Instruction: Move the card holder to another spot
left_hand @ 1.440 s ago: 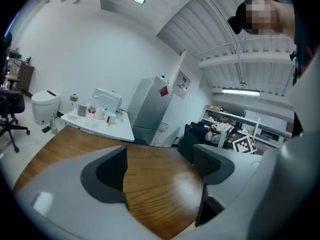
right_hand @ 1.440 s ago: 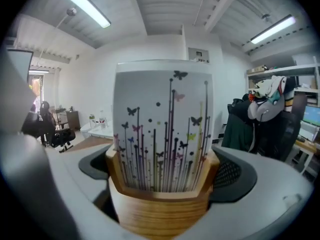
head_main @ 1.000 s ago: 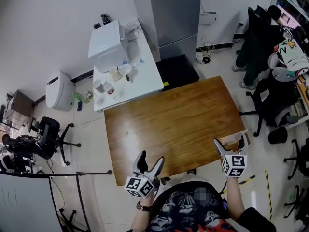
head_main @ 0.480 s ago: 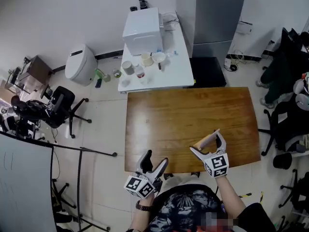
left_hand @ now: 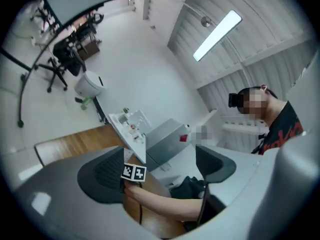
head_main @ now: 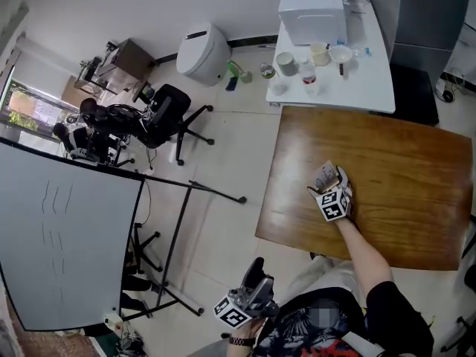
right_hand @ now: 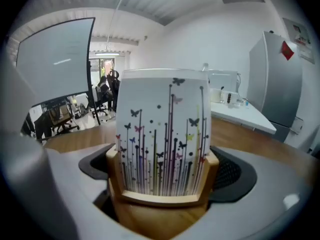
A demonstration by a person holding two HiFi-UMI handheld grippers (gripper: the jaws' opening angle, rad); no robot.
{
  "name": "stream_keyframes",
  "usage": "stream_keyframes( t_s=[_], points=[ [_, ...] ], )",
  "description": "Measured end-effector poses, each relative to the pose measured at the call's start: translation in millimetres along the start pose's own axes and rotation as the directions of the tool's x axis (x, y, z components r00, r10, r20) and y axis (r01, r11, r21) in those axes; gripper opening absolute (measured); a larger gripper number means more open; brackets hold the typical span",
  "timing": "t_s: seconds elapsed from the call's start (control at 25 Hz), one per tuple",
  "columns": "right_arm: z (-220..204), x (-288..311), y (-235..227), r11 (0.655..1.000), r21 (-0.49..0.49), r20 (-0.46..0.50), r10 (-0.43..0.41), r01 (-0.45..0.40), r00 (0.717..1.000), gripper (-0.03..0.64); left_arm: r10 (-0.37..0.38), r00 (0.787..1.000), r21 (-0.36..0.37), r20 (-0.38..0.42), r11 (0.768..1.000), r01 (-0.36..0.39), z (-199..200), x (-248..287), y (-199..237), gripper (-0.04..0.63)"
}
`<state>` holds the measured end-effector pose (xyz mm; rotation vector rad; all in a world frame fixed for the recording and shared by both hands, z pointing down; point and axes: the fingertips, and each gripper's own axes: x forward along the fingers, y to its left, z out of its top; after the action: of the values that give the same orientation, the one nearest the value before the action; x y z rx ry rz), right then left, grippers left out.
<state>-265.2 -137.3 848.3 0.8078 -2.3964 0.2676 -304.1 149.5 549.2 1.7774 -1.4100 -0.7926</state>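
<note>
The card holder (right_hand: 161,204) is a small wooden stand that carries white cards (right_hand: 163,132) printed with butterflies and thin lines. My right gripper (right_hand: 165,170) is shut on its wooden sides. In the head view the right gripper (head_main: 329,189) holds the card holder (head_main: 324,175) over the left part of the brown wooden table (head_main: 394,162). Off the table and near my body, my left gripper (head_main: 253,288) stands open and holds nothing. In the left gripper view its jaws (left_hand: 161,168) stand apart and point back toward the table.
A white side table (head_main: 357,80) with cups and a white box (head_main: 312,2) stands beyond the wooden table. On the floor to the left are a black office chair (head_main: 160,114), a white round bin (head_main: 204,50) and a large grey board on a stand (head_main: 67,236).
The right gripper has carried the card holder from the table's right front edge across to its left part. The left gripper has dropped away from the table edge. The head view has swung left.
</note>
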Motion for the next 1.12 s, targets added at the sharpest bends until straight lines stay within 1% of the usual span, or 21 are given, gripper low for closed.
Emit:
stream_keyframes(
  t_s=[0.04,0.08,0.16,0.2,0.28,0.36,0.44,0.48,0.52,0.6,0.64,0.68,0.72,0.8,0.88,0.96,1.0,1.04,1.08,1.12],
  points=[
    [-5,9,2,1.000,-0.003,-0.014,-0.008,0.008,1.000,0.572,0.054,0.999,0.029,0.009,0.998,-0.054,2,-8,9,0.440],
    [-8,14,4,1.000,0.002,-0.026,-0.015,0.015,1.000,0.572,0.102,0.995,0.065,0.005,0.993,-0.102,3,-13,17,0.445],
    [-5,13,7,0.999,0.043,-0.031,-0.004,0.005,1.000,0.577,0.182,0.983,0.146,-0.021,0.973,-0.177,4,-15,34,0.445],
    [0,6,8,0.997,0.073,-0.018,0.014,-0.013,1.000,0.580,0.211,0.977,0.178,-0.032,0.963,-0.203,5,-13,41,0.445],
    [10,-20,6,0.990,0.134,0.032,0.035,-0.039,0.999,0.580,0.243,0.969,0.220,-0.045,0.949,-0.228,7,-3,52,0.445],
    [14,-68,-9,0.974,0.223,0.101,0.011,-0.034,0.995,0.580,0.254,0.965,0.265,-0.064,0.937,-0.229,6,15,57,0.445],
    [14,-138,-36,0.944,0.329,0.164,-0.053,-0.004,0.985,0.560,0.250,0.963,0.332,-0.096,0.920,-0.206,0,38,58,0.445],
    [13,-178,-52,0.931,0.364,0.188,-0.101,0.027,0.977,0.518,0.246,0.962,0.369,-0.115,0.910,-0.189,-4,51,58,0.445],
    [12,-218,-67,0.922,0.381,0.204,-0.158,0.070,0.966,0.458,0.241,0.961,0.404,-0.136,0.899,-0.168,-8,64,57,0.445],
    [13,-295,-95,0.906,0.385,0.221,-0.274,0.174,0.936,0.252,0.229,0.957,0.464,-0.179,0.877,-0.124,-17,90,57,0.445],
    [14,-328,-108,0.897,0.380,0.227,-0.326,0.224,0.918,0.182,0.227,0.952,0.490,-0.206,0.866,-0.100,-21,103,58,0.445],
    [14,-359,-121,0.887,0.375,0.232,-0.373,0.271,0.899,0.139,0.226,0.944,0.510,-0.239,0.857,-0.076,-28,114,59,0.443],
    [16,-388,-132,0.873,0.373,0.237,-0.416,0.313,0.878,0.116,0.223,0.935,0.519,-0.275,0.853,-0.051,-35,125,59,0.443],
    [22,-438,-151,0.841,0.373,0.251,-0.498,0.392,0.830,0.092,0.197,0.923,0.503,-0.331,0.864,-0.004,-48,142,53,0.443],
    [30,-475,-166,0.803,0.389,0.275,-0.568,0.451,0.776,0.074,0.155,0.924,0.485,-0.349,0.874,0.037,-52,160,43,0.442],
    [40,-498,-176,0.775,0.420,0.306,-0.611,0.472,0.730,0.072,0.110,0.929,0.482,-0.354,0.872,0.081,-52,174,30,0.440],
    [44,-506,-178,0.773,0.425,0.326,-0.616,0.471,0.717,0.069,0.084,0.929,0.481,-0.359,0.870,0.107,-53,179,21,0.440],
    [49,-510,-178,0.779,0.425,0.348,-0.611,0.461,0.711,0.058,0.054,0.929,0.474,-0.365,0.870,0.135,-54,184,12,0.440],
    [53,-513,-178,0.787,0.427,0.367,-0.601,0.446,0.710,0.030,0.019,0.929,0.461,-0.369,0.872,0.165,-55,188,2,0.440],
    [55,-513,-178,0.794,0.430,0.381,-0.591,0.429,0.711,0.025,-0.024,0.930,0.442,-0.366,0.875,0.196,-54,191,-11,0.439]
  ],
)
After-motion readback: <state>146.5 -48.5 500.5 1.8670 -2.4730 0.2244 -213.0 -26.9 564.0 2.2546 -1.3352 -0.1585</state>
